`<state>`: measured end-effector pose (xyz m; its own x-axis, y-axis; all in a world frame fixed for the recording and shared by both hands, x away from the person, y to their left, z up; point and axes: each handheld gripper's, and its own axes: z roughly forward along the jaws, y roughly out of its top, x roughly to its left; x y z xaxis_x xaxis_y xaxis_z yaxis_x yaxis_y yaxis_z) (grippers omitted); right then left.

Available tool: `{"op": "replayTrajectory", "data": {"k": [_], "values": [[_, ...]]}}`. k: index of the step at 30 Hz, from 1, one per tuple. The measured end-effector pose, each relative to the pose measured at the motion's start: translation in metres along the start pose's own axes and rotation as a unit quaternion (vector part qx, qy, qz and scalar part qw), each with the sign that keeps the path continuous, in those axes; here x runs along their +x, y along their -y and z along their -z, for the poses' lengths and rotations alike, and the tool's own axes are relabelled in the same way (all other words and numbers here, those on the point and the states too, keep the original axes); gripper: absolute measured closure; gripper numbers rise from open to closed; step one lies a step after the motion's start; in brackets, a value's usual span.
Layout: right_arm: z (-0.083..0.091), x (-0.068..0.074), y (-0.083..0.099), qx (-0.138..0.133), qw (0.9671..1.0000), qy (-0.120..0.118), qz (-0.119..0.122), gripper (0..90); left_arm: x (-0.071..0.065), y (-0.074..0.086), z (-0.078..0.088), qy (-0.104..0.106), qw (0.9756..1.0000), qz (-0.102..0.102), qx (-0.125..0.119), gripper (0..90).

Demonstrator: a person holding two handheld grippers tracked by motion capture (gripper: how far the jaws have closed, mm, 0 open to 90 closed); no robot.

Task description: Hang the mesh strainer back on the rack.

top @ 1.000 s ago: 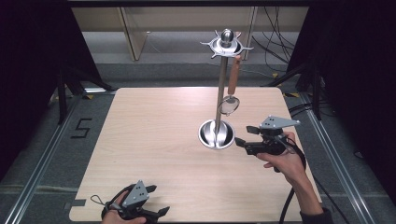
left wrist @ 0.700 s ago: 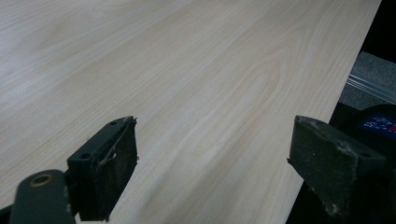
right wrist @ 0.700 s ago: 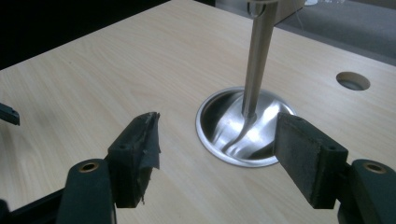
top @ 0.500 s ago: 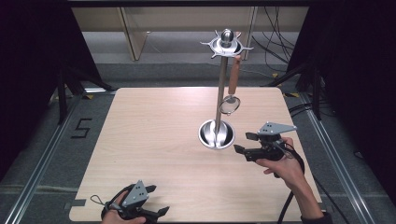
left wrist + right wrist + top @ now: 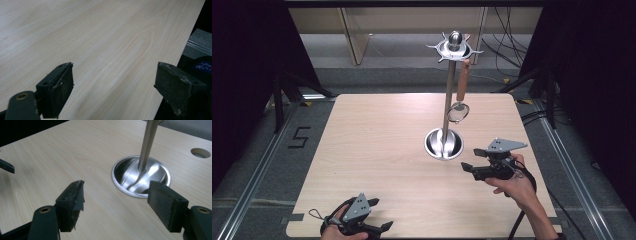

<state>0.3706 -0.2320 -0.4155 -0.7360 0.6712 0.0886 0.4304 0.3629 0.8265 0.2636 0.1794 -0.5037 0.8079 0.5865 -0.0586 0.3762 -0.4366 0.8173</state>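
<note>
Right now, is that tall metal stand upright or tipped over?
Upright. The tall silver metal stand rises straight from its round base on the light wooden table, with a wooden-handled strainer hanging from its top ring.

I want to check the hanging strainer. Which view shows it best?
The high view: the strainer hangs whole by its wooden handle from the stand. The right gripper view gives the stand's base and pole; the left gripper view, bare table.
</note>
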Motion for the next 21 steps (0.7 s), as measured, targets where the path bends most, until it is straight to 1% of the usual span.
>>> {"op": "replayTrajectory", "data": {"k": [1,2,3,5,6,7,8,9,10,11,12,13,14,15,16,17,18,19,20,21], "values": [[-0.001,0.0,0.0,-0.004,1.0,-0.001,0.006,30.3,0.0,0.0,0.001,-0.001,1.0,-0.004,0.007,14.7],[0.0,0.001,0.001,-0.001,1.0,0.0,-0.001,30.3,0.0,0.0,0.0,-0.002,1.0,0.0,0.001,14.7],[0.0,0.002,0.001,0.002,1.0,0.002,-0.001,30.2,0.0,0.0,0.0,-0.001,1.0,0.001,0.0,14.7],[-0.001,0.005,0.003,-0.005,1.0,0.006,-0.001,30.1,-0.001,0.0,0.0,0.0,1.0,0.001,0.0,14.7],[0.0,0.006,0.003,0.005,1.0,-0.005,-0.007,30.0,0.0,0.0,0.001,0.001,1.0,-0.003,0.005,14.7],[0.0,0.007,0.004,0.005,0.9999,-0.004,-0.008,29.9,0.0,0.0,0.0,0.001,1.0,-0.001,0.004,14.7],[-0.001,0.006,0.005,-0.001,1.0,0.005,0.0,29.9,0.0,0.0,0.0,0.0,1.0,-0.001,0.004,14.7],[0.0,0.007,0.005,0.006,1.0,-0.004,0.0,29.8,0.0,0.0,0.0,-0.001,1.0,-0.001,0.001,14.7],[-0.001,0.006,0.006,0.004,1.0,-0.008,-0.001,29.7,0.0,0.0,0.0,0.0,1.0,-0.002,0.004,14.7],[-0.001,0.008,0.008,0.008,1.0,0.0,-0.005,29.6,0.0,0.0,0.0,0.001,1.0,-0.001,0.004,14.7],[-0.001,0.008,0.009,0.005,1.0,-0.001,0.0,29.6,0.0,0.0,0.0,0.0,1.0,-0.001,0.004,14.7],[-0.001,0.009,0.01,0.011,0.9999,-0.004,-0.003,29.6,0.0,0.0,0.0,-0.002,1.0,-0.001,0.0,14.7],[-0.001,0.009,0.011,0.009,1.0,-0.002,0.0,29.6,0.0,0.0,0.0,-0.002,1.0,-0.001,0.0,14.7],[-0.001,0.01,0.012,0.014,0.9999,-0.005,-0.003,29.6,0.0,0.0,0.0,0.001,1.0,0.001,0.002,14.7],[-0.002,0.01,0.014,0.006,1.0,-0.002,0.003,29.6,0.0,0.0,0.0,0.001,1.0,-0.001,0.004,14.7],[-0.002,0.009,0.015,0.014,0.9999,-0.008,0.001,29.6,0.0,0.0,0.0,-0.001,1.0,0.0,0.001,14.7],[-0.003,0.011,0.017,0.012,0.9999,-0.002,-0.002,29.5,0.0,0.0,0.0,-0.005,0.9999,0.007,0.007,14.7],[-0.002,0.009,0.018,0.016,0.9998,-0.002,0.007,29.5,-0.001,0.0,0.0,-0.003,0.9999,0.009,0.004,14.7],[-0.003,0.01,0.019,0.013,0.9999,-0.002,0.0,29.5,-0.002,0.0,0.0,0.0,0.9999,0.011,0.0,14.7],[-0.003,0.01,0.02,0.013,0.9999,-0.002,0.008,29.4,-0.001,0.0,0.0,0.001,1.0,0.007,0.001,14.7]]}}
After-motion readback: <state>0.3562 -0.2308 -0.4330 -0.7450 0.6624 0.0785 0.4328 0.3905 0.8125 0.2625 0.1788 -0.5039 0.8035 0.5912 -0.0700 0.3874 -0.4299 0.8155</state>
